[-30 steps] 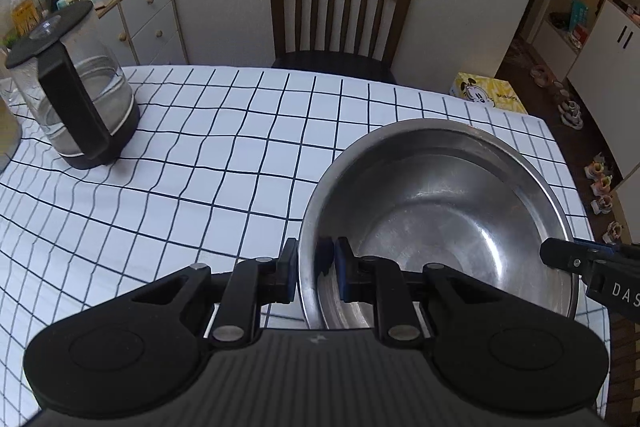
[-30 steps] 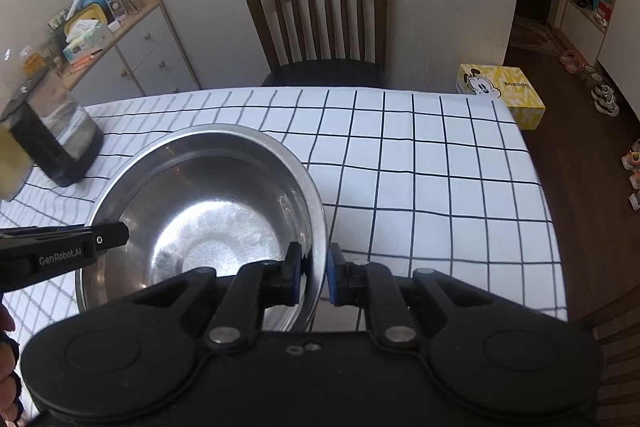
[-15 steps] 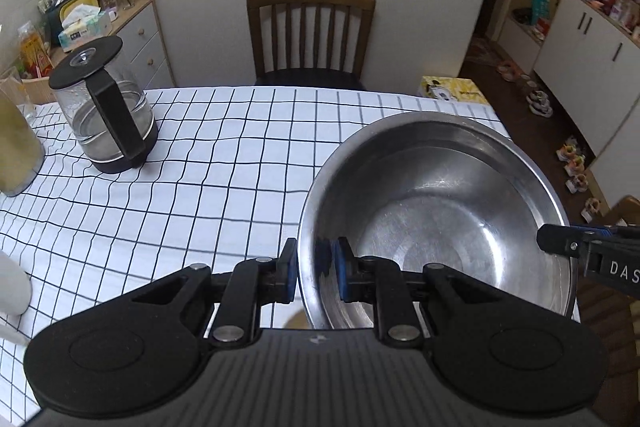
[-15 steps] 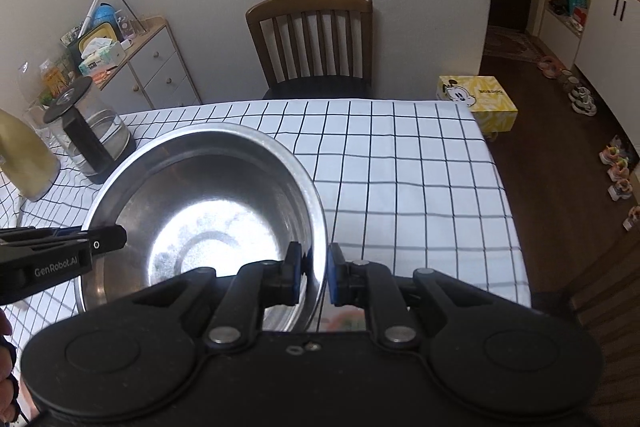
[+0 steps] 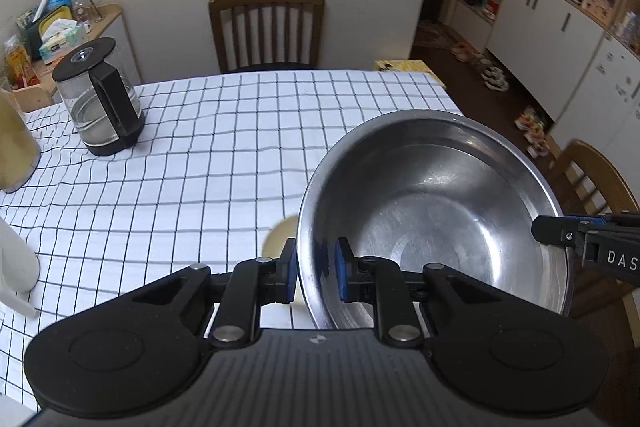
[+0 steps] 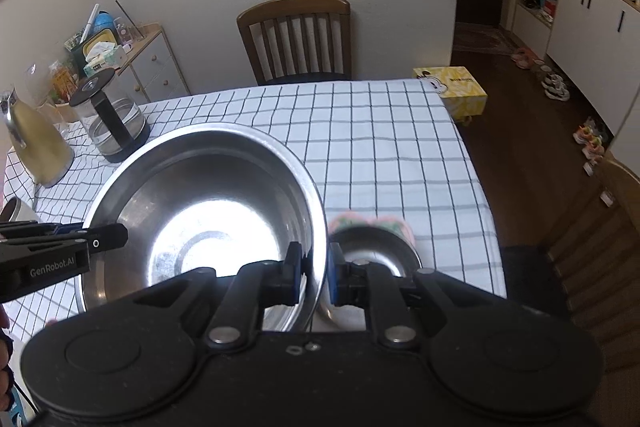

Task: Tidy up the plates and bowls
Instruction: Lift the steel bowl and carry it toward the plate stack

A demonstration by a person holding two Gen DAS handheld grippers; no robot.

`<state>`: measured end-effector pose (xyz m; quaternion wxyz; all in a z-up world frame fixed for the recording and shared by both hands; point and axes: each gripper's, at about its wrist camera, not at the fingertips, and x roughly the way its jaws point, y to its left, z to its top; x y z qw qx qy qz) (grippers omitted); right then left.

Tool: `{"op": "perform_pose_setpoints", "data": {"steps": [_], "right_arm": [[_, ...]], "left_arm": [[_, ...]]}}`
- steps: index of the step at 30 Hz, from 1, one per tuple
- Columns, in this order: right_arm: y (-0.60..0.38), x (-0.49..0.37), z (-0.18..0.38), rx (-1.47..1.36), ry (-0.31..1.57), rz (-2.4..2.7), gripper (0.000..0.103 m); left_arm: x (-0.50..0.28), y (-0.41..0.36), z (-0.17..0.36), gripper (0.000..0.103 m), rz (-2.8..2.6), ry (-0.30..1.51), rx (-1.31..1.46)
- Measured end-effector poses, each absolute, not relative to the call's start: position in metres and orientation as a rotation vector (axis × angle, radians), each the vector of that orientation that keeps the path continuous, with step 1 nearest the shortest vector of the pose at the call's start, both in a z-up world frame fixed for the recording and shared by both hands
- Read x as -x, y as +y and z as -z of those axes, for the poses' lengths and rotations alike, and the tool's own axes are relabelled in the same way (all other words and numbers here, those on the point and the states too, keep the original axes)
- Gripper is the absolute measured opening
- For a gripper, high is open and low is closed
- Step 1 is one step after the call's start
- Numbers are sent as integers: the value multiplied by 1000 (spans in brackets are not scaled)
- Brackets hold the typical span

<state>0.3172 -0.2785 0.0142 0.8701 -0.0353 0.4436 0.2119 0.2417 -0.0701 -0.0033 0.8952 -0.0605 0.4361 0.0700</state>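
A large steel bowl [image 5: 432,211] is held in the air above the checked tablecloth [image 5: 200,155] by both grippers. My left gripper [image 5: 316,273] is shut on its left rim. My right gripper [image 6: 312,277] is shut on its right rim; the bowl also shows in the right wrist view [image 6: 200,211]. Below it on the table sits a smaller steel bowl [image 6: 376,247] with a patterned plate [image 6: 388,223] behind it. A pale round dish [image 5: 278,235] peeks out left of the big bowl.
A glass kettle [image 5: 100,99] and a yellowish jug [image 6: 38,147] stand at the table's left. A white object [image 5: 16,263] is at the near left edge. A wooden chair [image 5: 266,27] stands behind the table, another chair [image 5: 592,187] at the right.
Both grippers have lifted the large bowl higher and pulled back; more of the table and room shows. The small bowl and plate beneath have come into view.
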Motion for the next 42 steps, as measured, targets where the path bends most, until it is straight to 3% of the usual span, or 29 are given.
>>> {"op": "perform_pose_setpoints", "data": {"steps": [19, 42], "right_arm": [[-342, -217, 28, 10, 1018, -326, 13], [-360, -185, 120, 21, 1095, -264, 14]], "left_arm": [[-160, -128, 60, 18, 12, 1002, 51], [-151, -148, 153, 18, 55, 1113, 2]]}}
